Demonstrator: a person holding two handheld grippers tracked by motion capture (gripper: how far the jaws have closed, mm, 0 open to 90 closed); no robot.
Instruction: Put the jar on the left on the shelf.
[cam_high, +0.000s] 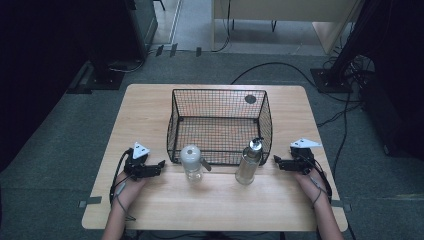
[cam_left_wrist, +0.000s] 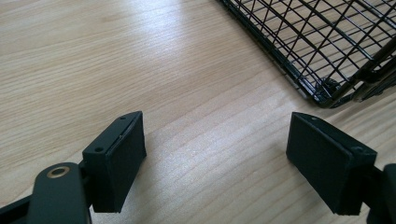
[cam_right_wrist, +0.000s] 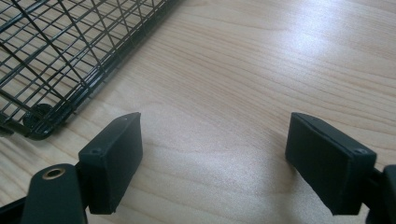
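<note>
A wooden table (cam_high: 150, 115) is seen from the high view, with a black wire basket (cam_high: 220, 125) set at its middle, towards the far side. Two containers stand upright on the near side of the basket, each just beside its near wall. The one on the left is a clear jar with a rounded white lid (cam_high: 191, 162); the one on the right is a taller clear bottle with a metal top (cam_high: 249, 161). They are set apart from each other. No brand, label or writing can be read on either of them, nor on the basket or the table.

The left gripper (cam_high: 159, 164) is held low over the table at the near left, to the left of the jar and apart from it. In the left gripper view its jaws are seen spread wide with only bare wood between them, and a corner of the basket is seen at the upper right.

The right gripper (cam_high: 276, 160) is held at the near right, near the bottle but not touching it. In the right gripper view its jaws are likewise spread wide over bare wood, nothing being held, with a basket corner at the upper left.
</note>
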